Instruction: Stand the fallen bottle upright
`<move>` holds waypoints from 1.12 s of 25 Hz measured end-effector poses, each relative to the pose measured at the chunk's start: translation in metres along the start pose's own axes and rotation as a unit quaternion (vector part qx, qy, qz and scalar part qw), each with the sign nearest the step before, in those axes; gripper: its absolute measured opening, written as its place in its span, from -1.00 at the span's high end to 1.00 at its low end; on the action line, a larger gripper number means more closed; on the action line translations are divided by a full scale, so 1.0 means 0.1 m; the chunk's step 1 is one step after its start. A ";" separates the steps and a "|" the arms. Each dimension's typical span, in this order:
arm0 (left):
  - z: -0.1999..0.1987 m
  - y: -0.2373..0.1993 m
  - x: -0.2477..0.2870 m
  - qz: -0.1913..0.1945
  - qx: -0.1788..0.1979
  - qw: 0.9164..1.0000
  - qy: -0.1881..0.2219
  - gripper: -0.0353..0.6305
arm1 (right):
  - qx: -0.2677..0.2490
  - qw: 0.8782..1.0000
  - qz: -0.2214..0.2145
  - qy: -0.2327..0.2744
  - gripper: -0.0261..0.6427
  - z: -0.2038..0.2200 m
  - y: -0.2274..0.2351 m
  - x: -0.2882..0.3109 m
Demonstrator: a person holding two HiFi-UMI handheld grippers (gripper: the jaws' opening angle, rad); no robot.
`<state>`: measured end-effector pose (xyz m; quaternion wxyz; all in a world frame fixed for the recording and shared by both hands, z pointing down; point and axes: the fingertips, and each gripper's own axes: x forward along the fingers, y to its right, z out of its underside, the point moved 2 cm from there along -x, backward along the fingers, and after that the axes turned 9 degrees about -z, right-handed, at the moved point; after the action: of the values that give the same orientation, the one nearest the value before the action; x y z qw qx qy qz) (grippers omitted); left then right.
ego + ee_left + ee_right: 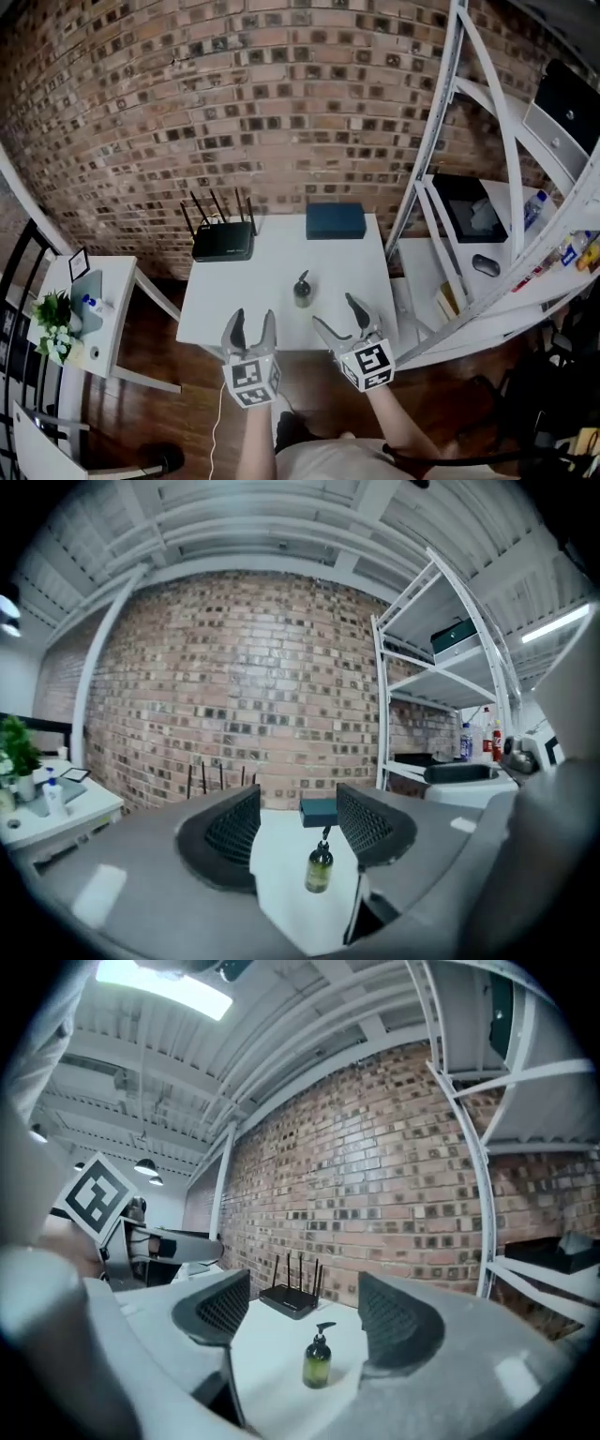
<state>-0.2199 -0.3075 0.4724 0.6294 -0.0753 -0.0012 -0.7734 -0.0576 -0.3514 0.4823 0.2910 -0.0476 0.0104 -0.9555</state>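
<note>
A small olive-green pump bottle (302,289) stands upright near the middle of the white table (234,309). Both grippers hover over the table's near edge, short of the bottle and not touching it. My left gripper (253,323) is to the bottle's near left, its jaws apart with nothing between them. My right gripper (337,314) is to its near right, jaws spread wider and also empty. In the left gripper view the bottle (319,869) shows beyond the gap of the jaws (298,808). The right gripper view shows the bottle (317,1363) the same way, well ahead of the jaws (305,1302).
A black router (223,242) with antennas and a dark blue box (335,221) sit at the table's far edge by the brick wall. A white shelf rack (469,141) stands close on the right. A small side table (112,281) with a plant (54,323) is at the left.
</note>
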 end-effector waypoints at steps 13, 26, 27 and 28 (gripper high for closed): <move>0.04 0.91 -1.27 -0.014 0.038 0.999 0.010 0.07 | 0.039 0.997 0.044 0.053 -0.16 -0.36 0.00 -1.48; -0.32 0.71 -1.32 0.017 0.079 0.996 0.037 0.00 | -0.024 0.988 0.151 -0.002 -0.16 -0.69 -0.05 -1.42; -0.27 0.63 -1.31 0.018 0.074 0.997 0.029 -0.03 | -0.031 0.989 0.145 -0.014 -0.16 -0.68 -0.15 -1.37; -0.24 0.57 -1.31 0.020 0.071 0.997 0.022 -0.07 | -0.034 0.989 0.139 -0.019 -0.16 -0.68 -0.23 -1.32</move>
<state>-0.1410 -0.1945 0.4275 0.6480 -0.0138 -0.0405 -0.7604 0.0322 -0.2590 0.4045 0.4198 -0.0740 0.0438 -0.9035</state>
